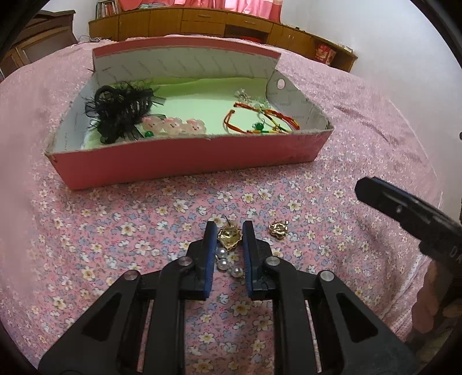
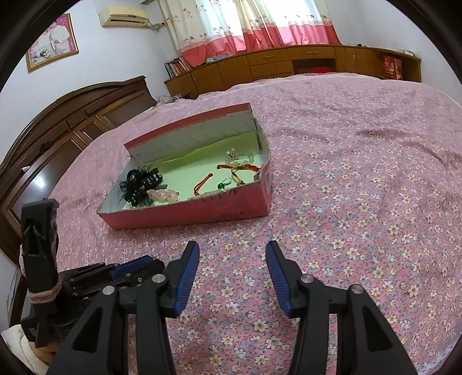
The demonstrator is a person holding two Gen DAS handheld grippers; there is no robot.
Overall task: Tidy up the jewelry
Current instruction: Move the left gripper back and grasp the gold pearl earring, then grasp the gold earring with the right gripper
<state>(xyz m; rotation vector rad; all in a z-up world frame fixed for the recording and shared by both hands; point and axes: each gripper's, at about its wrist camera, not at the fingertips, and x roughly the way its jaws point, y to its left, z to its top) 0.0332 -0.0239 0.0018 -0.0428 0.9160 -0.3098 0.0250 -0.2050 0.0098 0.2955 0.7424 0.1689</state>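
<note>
A gold earring (image 1: 229, 239) lies on the flowered pink bedspread (image 1: 115, 230), and my left gripper (image 1: 229, 228) is shut on it, its blue pads pressing on either side. Pearl beads (image 1: 228, 264) trail behind it between the fingers. A second gold earring (image 1: 278, 230) lies just to the right. The pink cardboard box (image 1: 184, 161) beyond holds a black feathered hair clip (image 1: 121, 112), a pink bunny clip (image 1: 173, 125) and red-orange cord bracelets (image 1: 260, 121). My right gripper (image 2: 232, 256) hovers open over bare bedspread, with nothing between its fingers.
In the right wrist view, a dark wooden headboard (image 2: 72, 121) borders the bed on the left. A low wooden cabinet (image 2: 288, 63) runs along the far wall under pink curtains (image 2: 245, 23). The left gripper's body (image 2: 132, 266) sits close at the lower left.
</note>
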